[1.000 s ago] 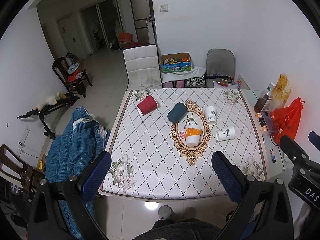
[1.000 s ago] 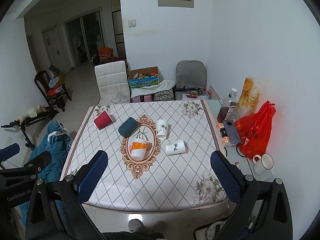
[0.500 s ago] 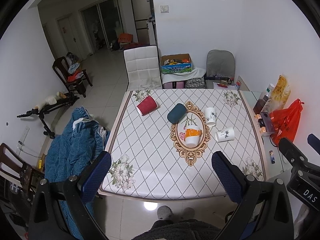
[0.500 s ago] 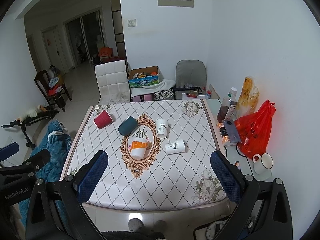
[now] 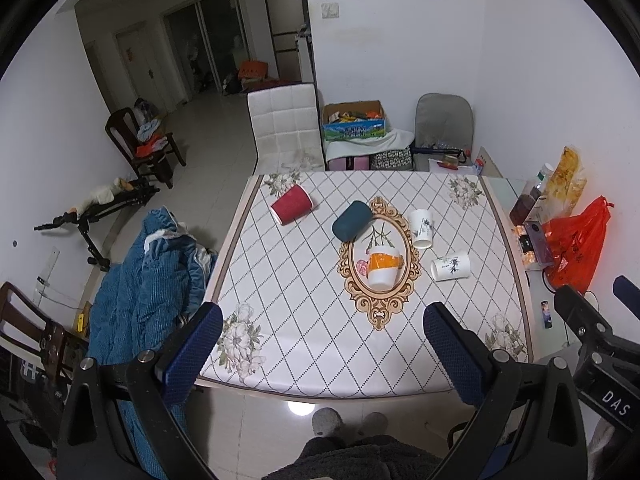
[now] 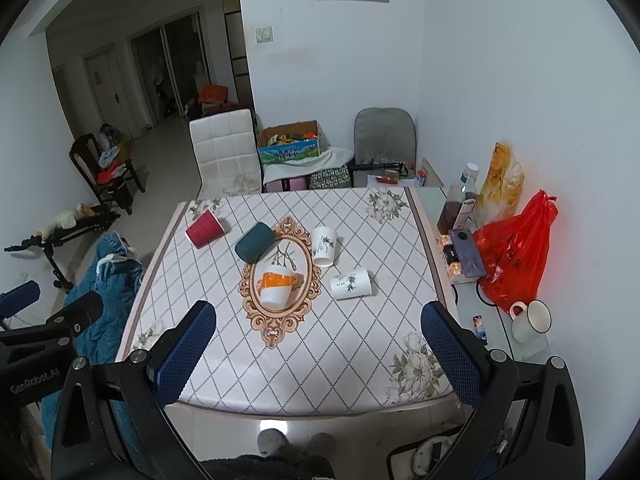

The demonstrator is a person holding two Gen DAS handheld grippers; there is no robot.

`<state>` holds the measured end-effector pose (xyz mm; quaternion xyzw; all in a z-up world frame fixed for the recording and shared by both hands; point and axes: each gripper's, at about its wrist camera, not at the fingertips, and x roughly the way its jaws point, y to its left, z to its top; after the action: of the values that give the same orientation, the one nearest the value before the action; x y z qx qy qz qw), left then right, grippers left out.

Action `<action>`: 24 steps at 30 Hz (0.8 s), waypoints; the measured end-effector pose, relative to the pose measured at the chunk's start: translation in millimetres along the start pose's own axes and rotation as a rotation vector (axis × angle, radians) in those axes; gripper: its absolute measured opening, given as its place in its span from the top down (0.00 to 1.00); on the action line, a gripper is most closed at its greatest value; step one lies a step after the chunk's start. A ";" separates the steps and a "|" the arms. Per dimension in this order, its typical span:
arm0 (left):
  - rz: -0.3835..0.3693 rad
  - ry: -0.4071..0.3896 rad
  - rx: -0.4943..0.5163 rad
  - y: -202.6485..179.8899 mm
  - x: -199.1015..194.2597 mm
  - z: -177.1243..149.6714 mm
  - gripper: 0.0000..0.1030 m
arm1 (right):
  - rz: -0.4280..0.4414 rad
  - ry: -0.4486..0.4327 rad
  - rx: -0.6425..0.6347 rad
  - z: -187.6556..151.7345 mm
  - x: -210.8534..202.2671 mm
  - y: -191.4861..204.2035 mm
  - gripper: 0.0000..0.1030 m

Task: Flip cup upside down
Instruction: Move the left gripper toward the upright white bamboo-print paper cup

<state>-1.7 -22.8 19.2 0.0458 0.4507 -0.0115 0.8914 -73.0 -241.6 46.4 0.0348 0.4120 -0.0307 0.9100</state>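
Several cups lie on their sides on the table [image 5: 304, 312]: a red cup [image 5: 291, 209] [image 6: 204, 229] at the far left, a dark teal cup [image 5: 352, 221] [image 6: 254, 242], an orange and white cup [image 5: 383, 269] [image 6: 276, 285] on the oval mat, and two white printed cups [image 5: 421, 228] [image 5: 450, 265]. My left gripper [image 5: 322, 356] is open and empty, held high above the table's near edge. My right gripper [image 6: 318, 354] is open and empty too, at the same height.
A white chair [image 5: 285, 132] stands at the table's far side, next to a cardboard box [image 5: 354, 124] and a grey chair [image 5: 442, 128]. A side shelf at the right holds bottles, a red bag [image 6: 516, 248] and a white mug [image 6: 529, 321]. A blue blanket [image 5: 140, 280] lies left.
Both grippers have drifted slightly; the table and cups sit a little higher in both views. Nothing was grasped or moved.
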 end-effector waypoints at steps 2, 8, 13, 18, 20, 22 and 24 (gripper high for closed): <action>0.005 0.019 -0.001 -4.2 8.5 -0.9 0.00 | -0.005 0.022 0.001 -0.8 11.6 -4.4 0.00; 0.013 0.075 0.006 -23.9 39.3 -0.5 0.00 | -0.022 0.103 0.017 -5.8 51.6 -27.1 0.00; 0.005 0.116 0.028 -41.6 68.2 1.0 0.00 | -0.041 0.166 0.036 -17.4 88.7 -47.1 0.00; -0.002 0.148 0.064 -61.0 99.7 9.7 0.00 | -0.052 0.228 0.064 -26.1 122.1 -63.2 0.00; -0.005 0.162 0.084 -69.4 113.6 15.8 0.00 | -0.071 0.240 0.070 -27.2 133.8 -67.1 0.00; -0.014 0.174 0.099 -74.3 126.3 22.0 0.00 | -0.085 0.257 0.085 -28.1 146.9 -72.0 0.00; -0.020 0.187 0.121 -80.8 140.9 29.1 0.00 | -0.102 0.272 0.100 -27.0 158.4 -76.1 0.00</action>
<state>100.2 -102.9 -82.9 0.0962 0.5307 -0.0432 0.8410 4.7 -319.3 -93.4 0.0630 0.5305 -0.0922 0.8403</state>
